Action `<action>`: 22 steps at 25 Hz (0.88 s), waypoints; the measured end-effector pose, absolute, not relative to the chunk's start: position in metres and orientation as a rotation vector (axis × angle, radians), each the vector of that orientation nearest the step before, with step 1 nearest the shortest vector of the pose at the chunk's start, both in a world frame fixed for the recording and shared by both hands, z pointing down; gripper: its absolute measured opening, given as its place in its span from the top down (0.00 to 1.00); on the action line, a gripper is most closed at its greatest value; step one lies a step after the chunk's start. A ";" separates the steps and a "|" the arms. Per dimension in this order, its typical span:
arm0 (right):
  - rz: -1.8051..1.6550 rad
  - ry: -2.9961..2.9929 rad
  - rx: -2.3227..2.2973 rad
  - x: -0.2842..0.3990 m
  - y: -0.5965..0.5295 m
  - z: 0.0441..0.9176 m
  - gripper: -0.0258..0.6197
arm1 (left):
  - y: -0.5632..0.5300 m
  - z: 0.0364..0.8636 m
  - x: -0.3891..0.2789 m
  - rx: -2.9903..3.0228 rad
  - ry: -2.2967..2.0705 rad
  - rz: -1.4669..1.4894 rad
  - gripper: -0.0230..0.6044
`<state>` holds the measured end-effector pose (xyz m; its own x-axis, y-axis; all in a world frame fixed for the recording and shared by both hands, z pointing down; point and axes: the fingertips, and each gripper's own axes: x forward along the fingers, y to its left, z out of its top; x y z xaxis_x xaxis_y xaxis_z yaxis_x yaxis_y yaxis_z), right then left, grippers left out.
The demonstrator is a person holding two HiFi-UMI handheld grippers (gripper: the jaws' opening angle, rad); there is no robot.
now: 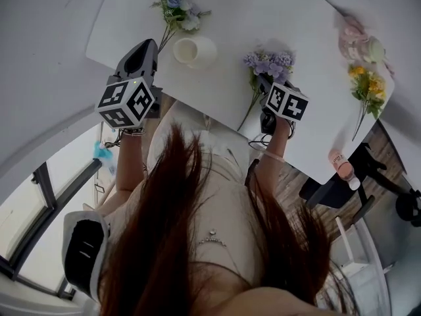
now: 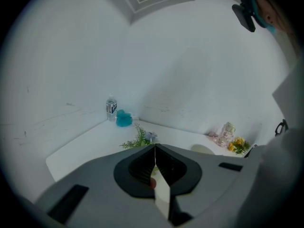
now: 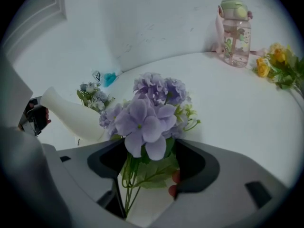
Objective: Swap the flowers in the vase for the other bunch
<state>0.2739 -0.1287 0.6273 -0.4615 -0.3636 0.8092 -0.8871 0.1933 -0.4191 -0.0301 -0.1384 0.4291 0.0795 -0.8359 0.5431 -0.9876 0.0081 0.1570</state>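
Note:
A white vase (image 1: pixel 194 50) stands on the white table (image 1: pixel 296 18), and no flowers show in its mouth. A blue-and-white bunch (image 1: pixel 176 8) lies just beyond it. The purple bunch (image 1: pixel 266 68) lies on the table, its stems running back toward me. My right gripper (image 1: pixel 265 85) stands open over this purple bunch (image 3: pixel 149 110); the stems and leaves pass between the wide jaws of the right gripper (image 3: pixel 152 163). To the left of the vase, my left gripper (image 1: pixel 146 48) hovers shut with nothing in it. In the left gripper view the left gripper (image 2: pixel 155 148) shows its jaws meeting.
A yellow bunch (image 1: pixel 367 87) lies at the table's right end beside a pink drinking bottle (image 3: pixel 235 30). A small pink item (image 1: pixel 342 165) sits near the front right edge. A water bottle (image 2: pixel 111 108) and a teal object (image 2: pixel 124 118) stand at the far corner.

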 end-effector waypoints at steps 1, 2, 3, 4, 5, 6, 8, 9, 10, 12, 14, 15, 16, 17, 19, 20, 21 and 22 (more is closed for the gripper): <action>1.240 -1.922 1.162 0.274 -0.129 0.627 0.44 | -0.137 0.428 -0.030 1.864 -1.804 0.399 0.95; 1.240 -1.917 1.159 0.275 -0.130 0.627 0.44 | -0.136 0.427 -0.030 1.858 -1.811 0.397 0.95; 1.237 -1.908 1.157 0.275 -0.130 0.628 0.45 | -0.134 0.426 -0.032 1.853 -1.818 0.394 0.95; 1.228 -1.896 1.155 0.275 -0.131 0.628 0.47 | -0.133 0.427 -0.033 1.848 -1.822 0.391 0.95; 1.214 -1.885 1.154 0.276 -0.131 0.629 0.50 | -0.133 0.427 -0.034 1.843 -1.825 0.388 0.95; 1.202 -1.876 1.153 0.276 -0.131 0.630 0.54 | -0.132 0.428 -0.034 1.839 -1.825 0.386 0.95; 1.191 -1.869 1.153 0.277 -0.132 0.631 0.56 | -0.131 0.429 -0.035 1.836 -1.824 0.383 0.95; 1.189 -1.866 1.154 0.277 -0.133 0.631 0.56 | -0.131 0.429 -0.034 1.836 -1.823 0.382 0.95; 1.186 -1.862 1.155 0.277 -0.133 0.632 0.57 | -0.130 0.429 -0.034 1.836 -1.823 0.381 0.95; 1.185 -1.858 1.151 0.276 -0.134 0.633 0.60 | -0.130 0.429 -0.034 1.839 -1.824 0.379 0.95; 1.190 -1.861 1.134 0.274 -0.133 0.635 0.64 | -0.131 0.428 -0.035 1.844 -1.824 0.375 0.95; 1.193 -1.864 1.126 0.273 -0.133 0.636 0.67 | -0.132 0.428 -0.035 1.846 -1.824 0.372 0.95; 1.194 -1.866 1.121 0.272 -0.132 0.636 0.68 | -0.133 0.427 -0.035 1.850 -1.824 0.370 0.95; 1.193 -1.869 1.119 0.272 -0.132 0.636 0.69 | -0.134 0.427 -0.035 1.855 -1.822 0.369 0.95; 1.193 -1.873 1.123 0.271 -0.131 0.634 0.71 | -0.136 0.426 -0.033 1.869 -1.813 0.369 0.95; 1.195 -1.875 1.128 0.271 -0.130 0.633 0.72 | -0.137 0.425 -0.032 1.877 -1.806 0.369 0.95; 1.199 -1.875 1.135 0.271 -0.130 0.632 0.73 | -0.139 0.424 -0.032 1.885 -1.799 0.367 0.95; 1.203 -1.875 1.144 0.271 -0.130 0.631 0.74 | -0.142 0.423 -0.032 1.893 -1.793 0.366 0.95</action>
<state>0.2707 -0.1298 0.6308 -0.4275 -0.3310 0.8412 -0.9026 0.2078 -0.3769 -0.0319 -0.1416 0.4230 0.0948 -0.8498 0.5185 -0.9850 -0.0045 0.1727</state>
